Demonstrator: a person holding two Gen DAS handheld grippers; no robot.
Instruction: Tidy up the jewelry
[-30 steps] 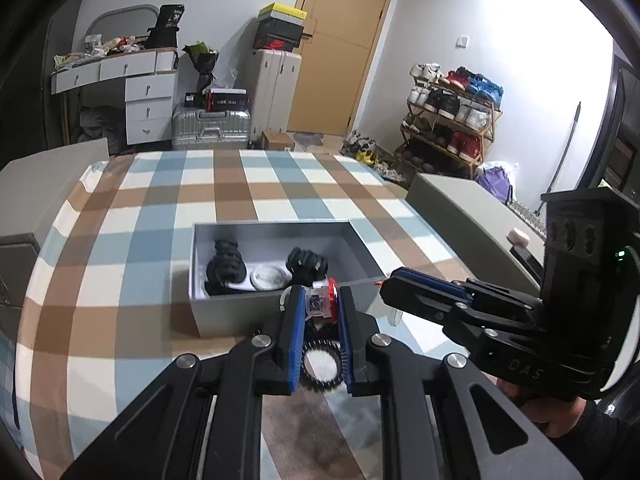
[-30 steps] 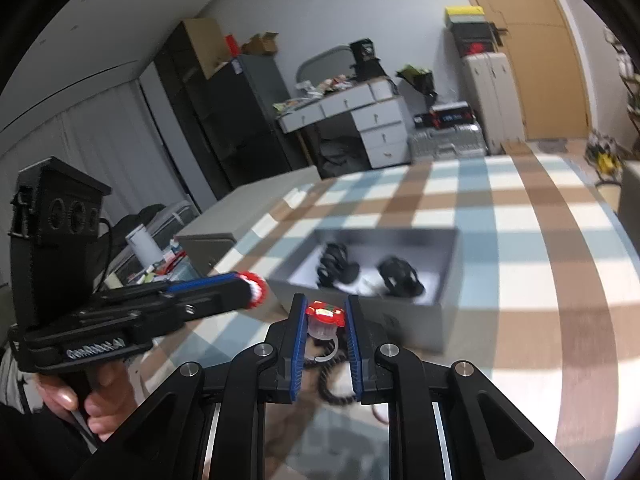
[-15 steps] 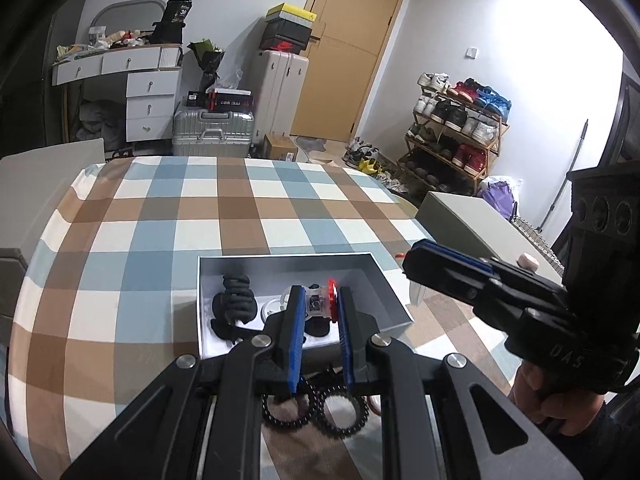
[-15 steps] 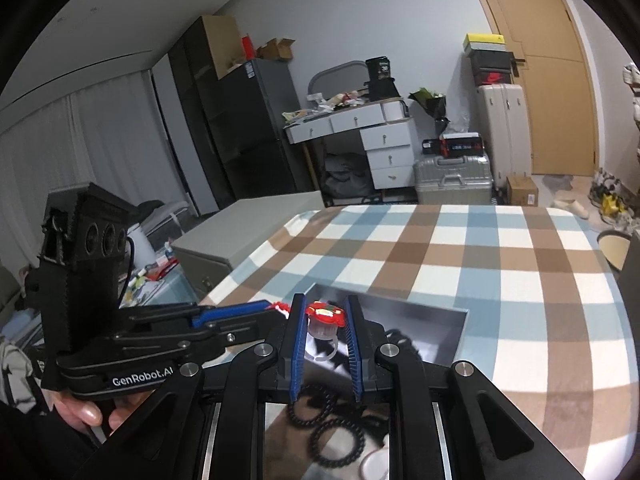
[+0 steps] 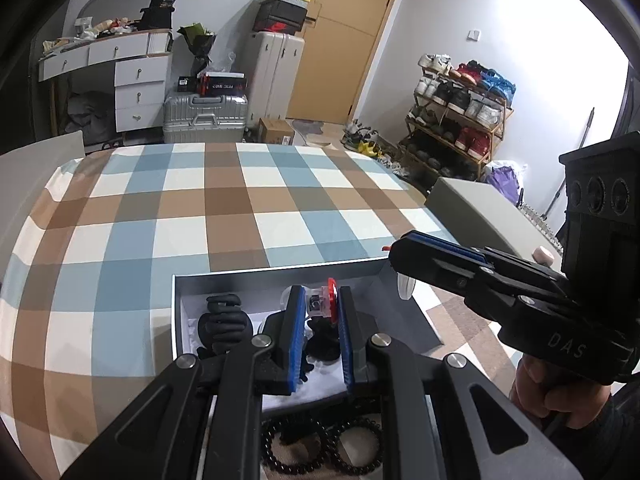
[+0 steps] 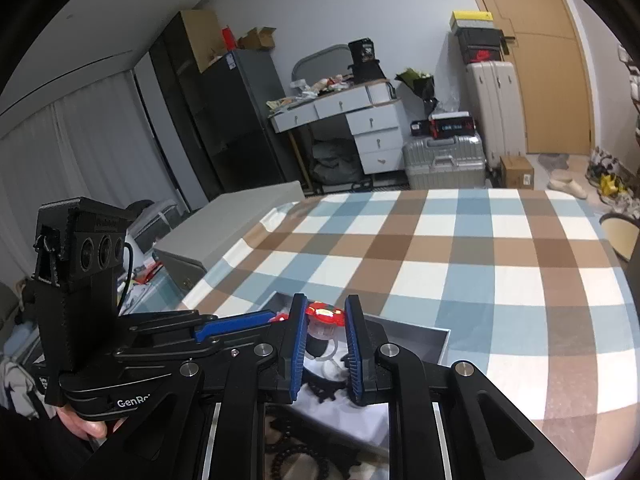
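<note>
An open grey jewelry box (image 5: 280,274) (image 6: 424,334) sits on the checkered table. It holds black hair claws (image 5: 224,322) on a white lining. My left gripper (image 5: 319,304) is shut on a red-topped clear ring (image 5: 325,305) and hovers over the box. My right gripper (image 6: 326,320) is shut on another red-topped clear ring (image 6: 325,317), also above the box; it shows in the left wrist view (image 5: 404,258) at the box's right rim. Black bead bracelets (image 5: 320,450) lie on the table in front of the box.
The checkered tablecloth (image 5: 224,200) stretches beyond the box. Grey cabinets flank the table at left (image 6: 236,224) and right (image 5: 480,208). A desk, suitcases and a shoe rack stand in the background.
Both grippers have risen and moved forward from near the bracelets to above the open box, each still holding its ring.
</note>
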